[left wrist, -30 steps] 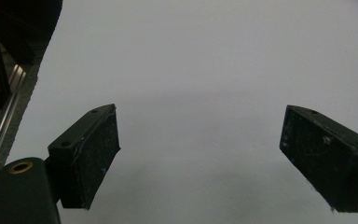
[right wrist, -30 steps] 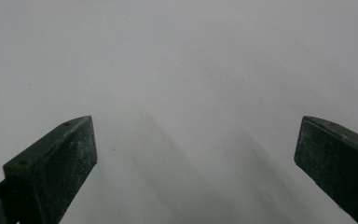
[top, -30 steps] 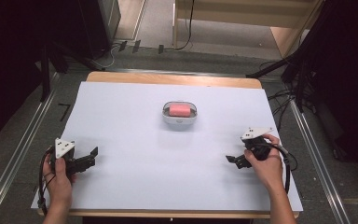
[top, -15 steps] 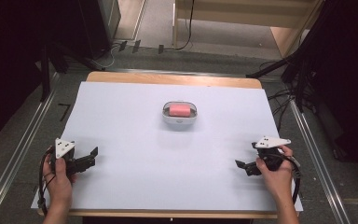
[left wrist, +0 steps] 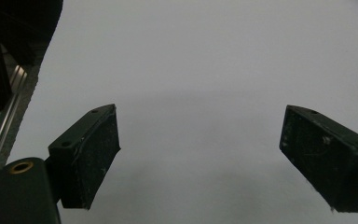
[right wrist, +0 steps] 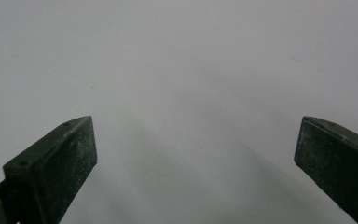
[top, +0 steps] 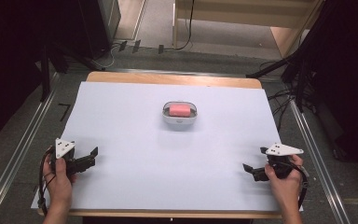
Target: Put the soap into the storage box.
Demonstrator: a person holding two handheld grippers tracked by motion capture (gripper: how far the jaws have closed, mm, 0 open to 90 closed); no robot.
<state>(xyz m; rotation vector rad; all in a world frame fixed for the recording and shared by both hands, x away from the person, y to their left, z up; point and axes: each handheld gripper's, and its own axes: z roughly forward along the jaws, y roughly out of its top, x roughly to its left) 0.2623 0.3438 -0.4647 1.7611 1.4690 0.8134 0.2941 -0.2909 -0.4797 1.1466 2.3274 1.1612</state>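
Left hand-held gripper (top: 89,157) parked low at the near left corner of the desk (top: 121,116), jaws spread wide, gripping nothing, bare white sheet between them in the left gripper view. Right hand-held gripper (top: 251,171) likewise at the near right corner, jaws wide apart and empty, plain surface ahead in the right gripper view. Farther out, well apart from both, just beyond the middle of the desk: a small white rounded-rectangle dish (top: 180,119) cradling one pink oblong bar, probably soap (top: 180,110). Likely light and firm, perhaps slick on its rounded faces; best pinched across the short width, gently. Dish probably rigid plastic, liable to slide. Count: two grippers, one dish, one bar.
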